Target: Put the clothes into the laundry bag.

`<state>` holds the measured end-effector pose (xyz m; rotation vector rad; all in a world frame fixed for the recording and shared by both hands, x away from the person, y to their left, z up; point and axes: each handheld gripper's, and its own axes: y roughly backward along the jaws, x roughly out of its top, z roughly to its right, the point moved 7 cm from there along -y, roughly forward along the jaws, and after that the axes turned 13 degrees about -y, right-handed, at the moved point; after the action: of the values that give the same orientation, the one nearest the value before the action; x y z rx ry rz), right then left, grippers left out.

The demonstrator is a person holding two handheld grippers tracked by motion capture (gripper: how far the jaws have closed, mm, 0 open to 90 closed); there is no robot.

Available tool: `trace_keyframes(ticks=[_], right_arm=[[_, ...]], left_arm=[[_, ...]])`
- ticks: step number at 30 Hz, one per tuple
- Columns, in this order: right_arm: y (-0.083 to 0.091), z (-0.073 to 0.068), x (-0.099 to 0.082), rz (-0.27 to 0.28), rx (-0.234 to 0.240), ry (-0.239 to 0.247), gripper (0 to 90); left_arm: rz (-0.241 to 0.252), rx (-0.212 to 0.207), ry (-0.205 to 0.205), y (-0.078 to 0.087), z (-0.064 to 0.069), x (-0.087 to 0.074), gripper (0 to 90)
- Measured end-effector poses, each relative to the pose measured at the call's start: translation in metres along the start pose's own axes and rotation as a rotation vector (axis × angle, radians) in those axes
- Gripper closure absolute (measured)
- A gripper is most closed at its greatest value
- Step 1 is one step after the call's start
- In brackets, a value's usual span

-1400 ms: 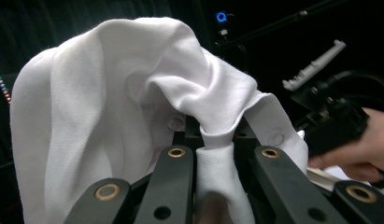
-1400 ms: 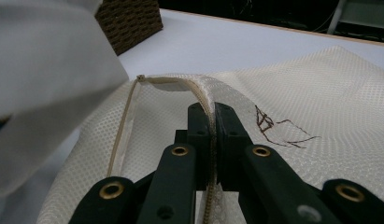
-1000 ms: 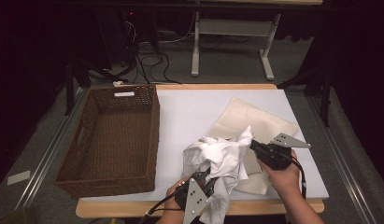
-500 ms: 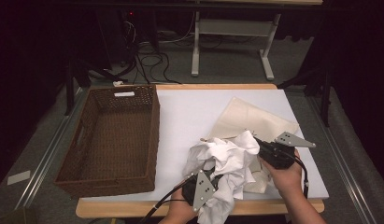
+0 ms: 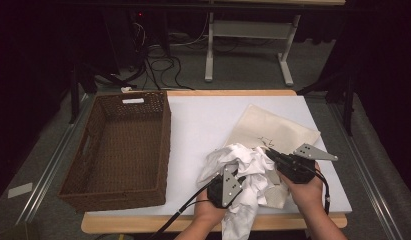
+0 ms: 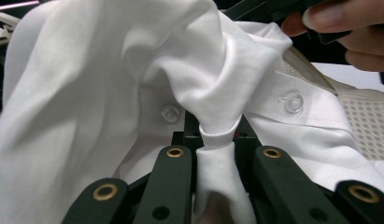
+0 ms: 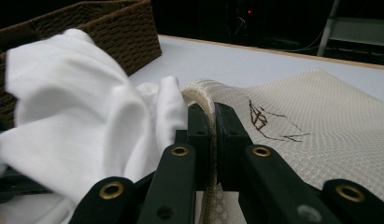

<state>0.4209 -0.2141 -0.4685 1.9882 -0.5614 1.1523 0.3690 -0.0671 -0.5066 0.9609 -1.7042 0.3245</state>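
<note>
White shirt half out of mesh bag at near table edge, both grippers clamped, bag mouth faces left gripper

Left gripper (image 5: 232, 181) is pinched tight on a bunched fold of the white shirt (image 5: 245, 165), cloth squeezed between its jaws in the left gripper view (image 6: 216, 135); right gripper (image 5: 273, 156) is closed on the rim of the cream mesh bag (image 5: 280, 131), hem nipped between the jaws (image 7: 209, 126). Shirt sits crumpled between the two grippers, touching both, part drooping over the near table (image 5: 203, 120) edge. Bag's long axis runs away from the right gripper toward the far right corner. Wicker basket (image 5: 120, 145) lies well left, nearer the left hand, so that arm likely carries the shirt over
</note>
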Motion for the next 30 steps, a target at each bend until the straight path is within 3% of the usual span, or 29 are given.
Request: trace_keyframes(ticks=[5, 9, 15, 19, 21, 25, 27, 30], right_arm=[[0.001, 0.000, 0.000, 0.003, 0.007, -0.001, 87.1], [0.001, -0.001, -0.003, -0.001, 0.002, 0.002, 87.0], [0.002, 0.002, -0.006, -0.007, -0.001, 0.003, 87.0], [0.004, 0.002, -0.007, -0.008, -0.001, 0.008, 86.9], [0.005, 0.002, -0.007, -0.007, -0.002, 0.004, 86.9], [0.006, 0.003, -0.008, -0.008, 0.000, 0.007, 86.9], [0.006, 0.003, -0.008, -0.008, 0.001, 0.005, 86.9], [0.004, 0.002, -0.008, -0.012, -0.001, 0.008, 86.9]], left_arm=[[-0.035, -0.015, 0.002, -0.010, 0.002, -0.005, 78.4], [-0.047, -0.035, 0.042, -0.007, 0.001, -0.006, 64.0], [0.028, -0.046, 0.089, 0.016, 0.002, 0.005, 40.9], [0.031, -0.055, 0.096, 0.021, 0.008, 0.006, 37.8], [0.045, -0.076, 0.100, 0.022, 0.011, 0.008, 43.4], [0.049, -0.056, 0.090, 0.020, 0.012, 0.013, 72.7], [0.039, -0.052, 0.101, 0.016, 0.011, 0.013, 79.0], [0.015, -0.048, 0.081, 0.004, 0.012, 0.013, 82.2]])
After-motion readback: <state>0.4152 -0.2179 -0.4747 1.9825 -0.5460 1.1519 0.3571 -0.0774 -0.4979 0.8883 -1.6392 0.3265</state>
